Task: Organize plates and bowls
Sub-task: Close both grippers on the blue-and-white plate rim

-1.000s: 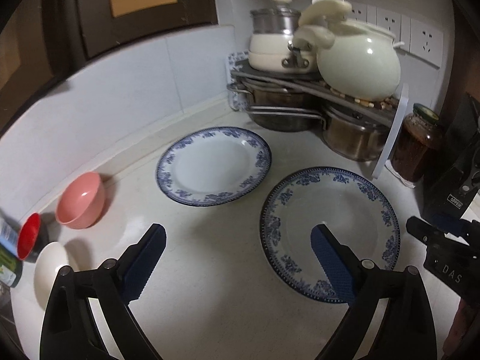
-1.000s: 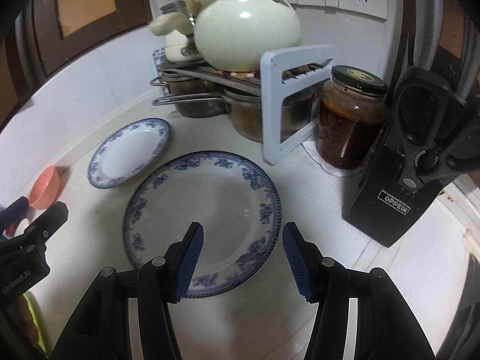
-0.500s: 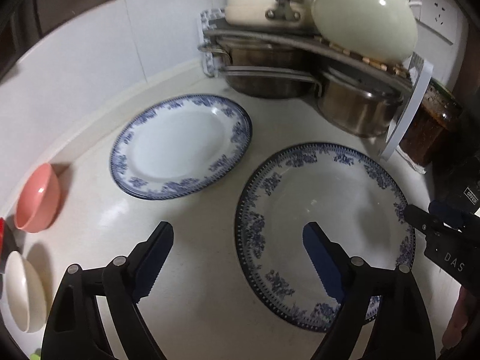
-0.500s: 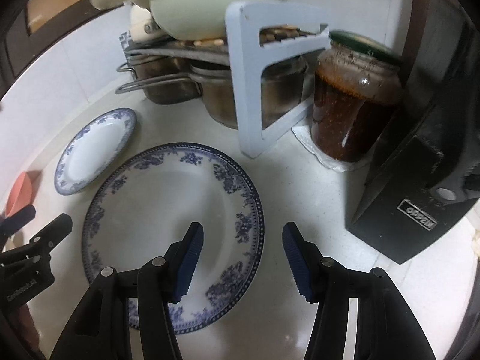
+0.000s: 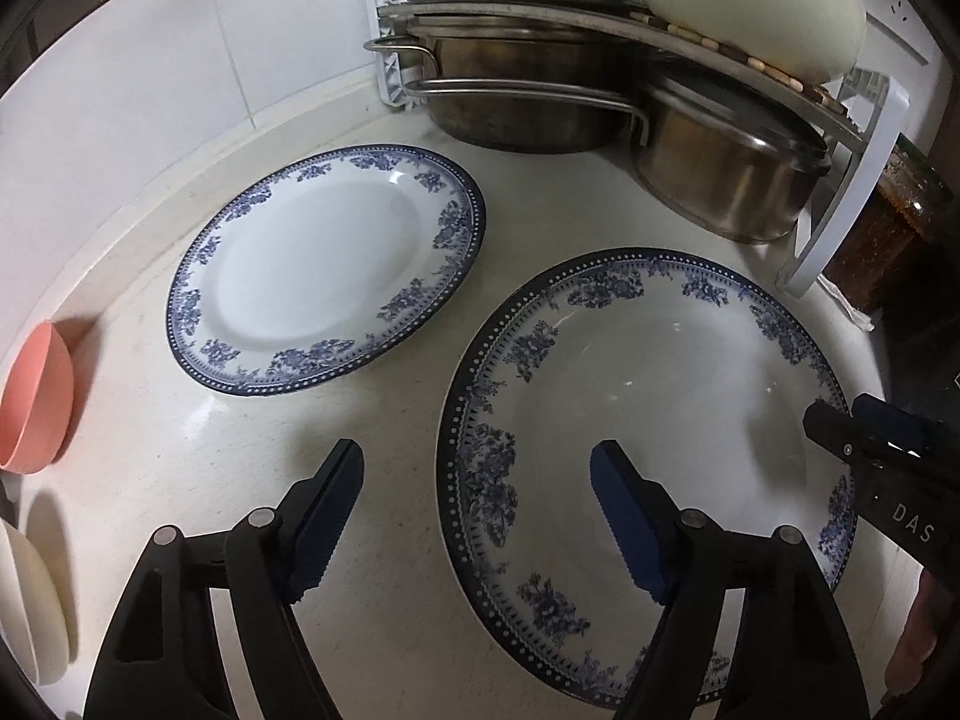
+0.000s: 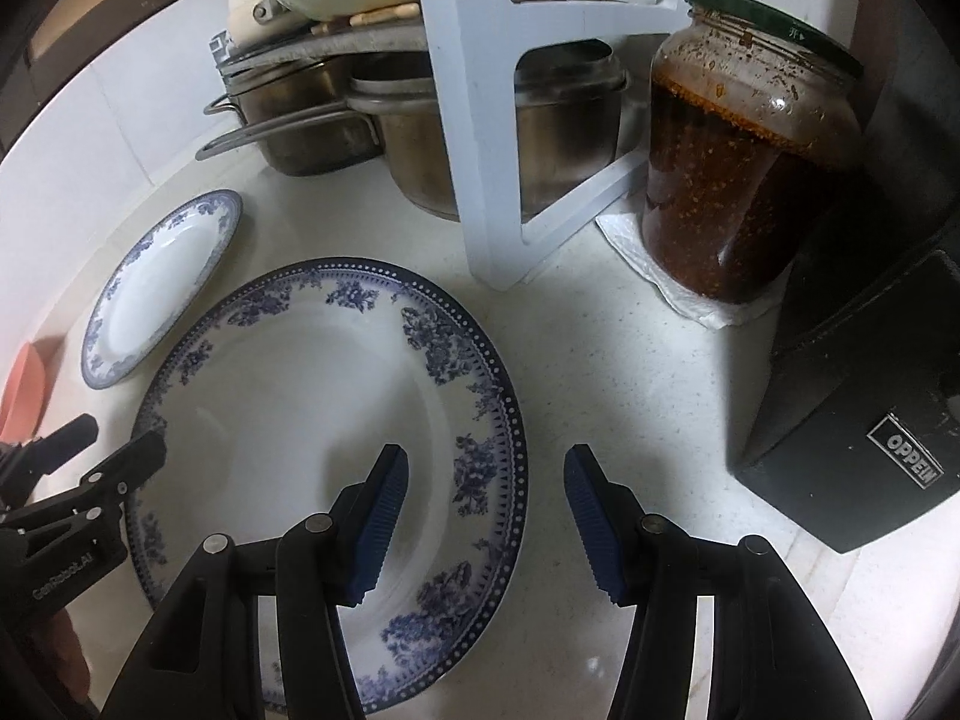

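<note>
Grippers both gape wide and hold nothing: the left gripper (image 5: 477,507) straddles the near-left rim of the large plate (image 5: 654,372) on the desk (image 5: 372,420), the right gripper (image 6: 486,516) straddles its right rim. Beyond lies the small plate (image 5: 324,270); the black block (image 6: 870,450) reads "OPPEIN"

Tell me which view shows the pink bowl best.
The left wrist view: the pink bowl shows its rounded side by the wall, though the edge crops it. The right wrist view catches only a pink sliver at its left edge.
</note>
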Tool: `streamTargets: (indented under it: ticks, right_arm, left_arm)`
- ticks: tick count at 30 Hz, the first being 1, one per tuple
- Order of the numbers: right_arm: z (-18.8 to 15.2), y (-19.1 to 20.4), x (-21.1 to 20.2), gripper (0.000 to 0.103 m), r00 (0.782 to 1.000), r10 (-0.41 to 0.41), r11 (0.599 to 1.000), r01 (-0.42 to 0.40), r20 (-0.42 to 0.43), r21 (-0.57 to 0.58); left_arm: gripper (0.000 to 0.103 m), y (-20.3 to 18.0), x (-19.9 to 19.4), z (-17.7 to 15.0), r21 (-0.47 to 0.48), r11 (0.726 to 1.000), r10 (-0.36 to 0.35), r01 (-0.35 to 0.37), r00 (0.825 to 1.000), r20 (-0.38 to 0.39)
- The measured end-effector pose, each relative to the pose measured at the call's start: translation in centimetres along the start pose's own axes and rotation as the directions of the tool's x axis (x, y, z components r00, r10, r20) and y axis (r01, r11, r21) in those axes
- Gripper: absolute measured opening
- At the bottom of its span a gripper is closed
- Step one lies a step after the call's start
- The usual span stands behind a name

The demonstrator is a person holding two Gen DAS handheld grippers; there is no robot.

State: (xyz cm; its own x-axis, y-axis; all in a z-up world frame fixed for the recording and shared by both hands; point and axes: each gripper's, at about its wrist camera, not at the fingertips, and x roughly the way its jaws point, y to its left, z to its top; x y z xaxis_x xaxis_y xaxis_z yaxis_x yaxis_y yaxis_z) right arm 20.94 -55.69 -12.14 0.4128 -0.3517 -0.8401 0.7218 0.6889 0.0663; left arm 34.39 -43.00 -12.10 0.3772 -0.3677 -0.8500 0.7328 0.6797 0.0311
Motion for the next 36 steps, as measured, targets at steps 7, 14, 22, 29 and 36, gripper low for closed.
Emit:
streamTargets:
  ticks: [7,14,22,29,36]
  right_arm:
    - [0.3,0.1,0.8,0.049,1.000,0.007,1.000,-0.007,-0.017,0.001]
    - [0.6,0.3,1.1,0.040,1.000,0.006,1.000,-0.006,-0.027,-0.012]
    - [1.1,0.7,1.2,0.035,0.998,0.007,0.999,-0.010,-0.062,-0.045]
    - [1.2,1.1,1.4,0.035,0.997,-0.010,0.997,0.004,-0.077,-0.080]
    - [0.8,1.3,0.6,0.035,0.998,-0.028,0.995,0.022,-0.063,-0.098]
  left_arm:
    - [0.067,-0.3,0.6,0.4,0.005,1.000,-0.013,0.013,1.000,-0.014]
    - [0.053,-0.4,1.2,0.5,0.001,0.999,-0.044,0.044,0.998,-0.046]
    - [0.042,-0.5,1.5,0.7,0.012,0.999,-0.037,0.037,0.997,-0.062]
    - [0.041,-0.4,1.5,0.7,-0.001,0.999,-0.042,0.042,0.996,-0.077]
    - [0.038,0.0,0.3,-0.5,-0.018,0.999,-0.039,0.038,0.997,-0.068]
